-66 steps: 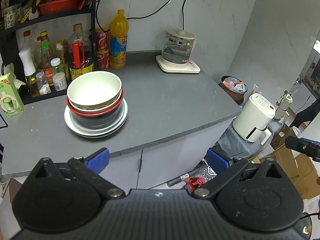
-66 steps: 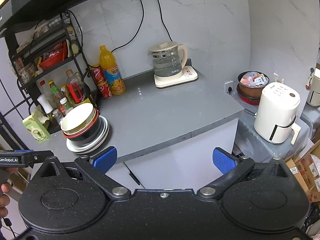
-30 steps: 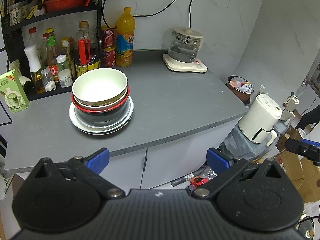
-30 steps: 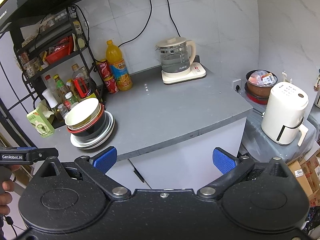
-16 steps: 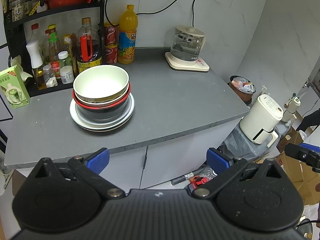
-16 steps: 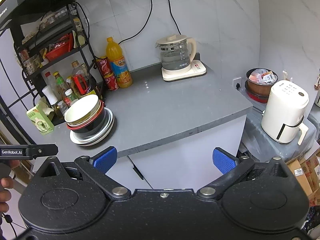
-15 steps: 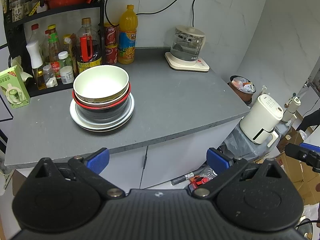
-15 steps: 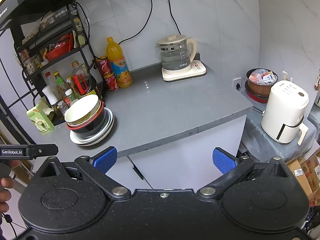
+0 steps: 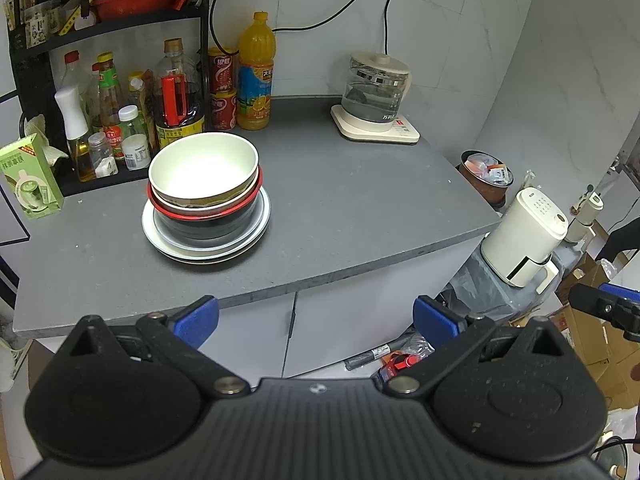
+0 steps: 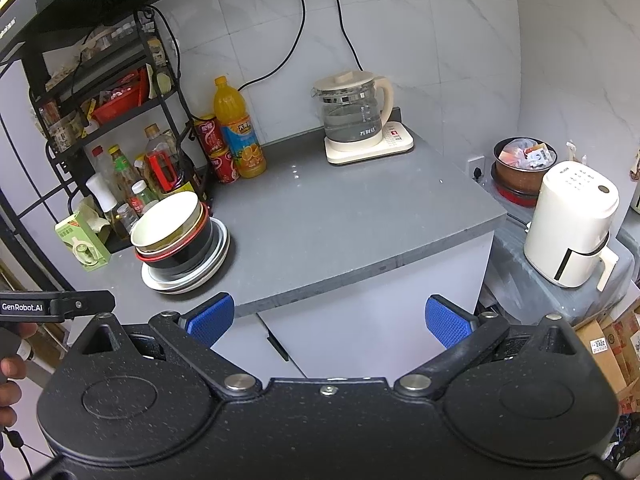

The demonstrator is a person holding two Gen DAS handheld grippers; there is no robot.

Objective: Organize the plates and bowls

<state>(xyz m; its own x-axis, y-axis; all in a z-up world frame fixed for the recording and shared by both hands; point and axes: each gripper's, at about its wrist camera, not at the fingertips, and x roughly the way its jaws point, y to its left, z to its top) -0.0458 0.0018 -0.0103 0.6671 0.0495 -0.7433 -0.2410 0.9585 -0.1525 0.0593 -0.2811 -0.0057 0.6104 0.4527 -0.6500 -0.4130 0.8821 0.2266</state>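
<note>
Left wrist view: the stack of bowls and plates (image 9: 206, 208) stands on the grey surface (image 9: 340, 208), toward its left side, just in front of the bottle rack. At the top sits a cream bowl (image 9: 203, 172), nested in a red-rimmed black bowl (image 9: 208, 222); both rest on pale plates (image 9: 256, 236) at the bottom. The stack is upright and nothing touches it.

Behind it stand sauce bottles (image 9: 120, 120), two red cans (image 9: 222, 92) and an orange drink bottle (image 9: 255, 74). A green carton (image 9: 30, 176) stands at the left edge. At the far right corner a glass kettle (image 9: 374, 92) sits on its cream base, well apart from the stack.

Left gripper (image 9: 314, 316) — fingers spread wide, nothing between the blue pads; it hovers off the front edge of the surface, over the white cabinet doors (image 9: 340, 320).

Right gripper (image 10: 328, 318) — likewise spread wide and empty, in front of the surface edge, to the right of the stack. In the right wrist view the left gripper's black body shows at the left border, held by a hand (image 10: 10, 372). A white air fryer (image 10: 572, 224) stands low beside the cabinet on the right.
</note>
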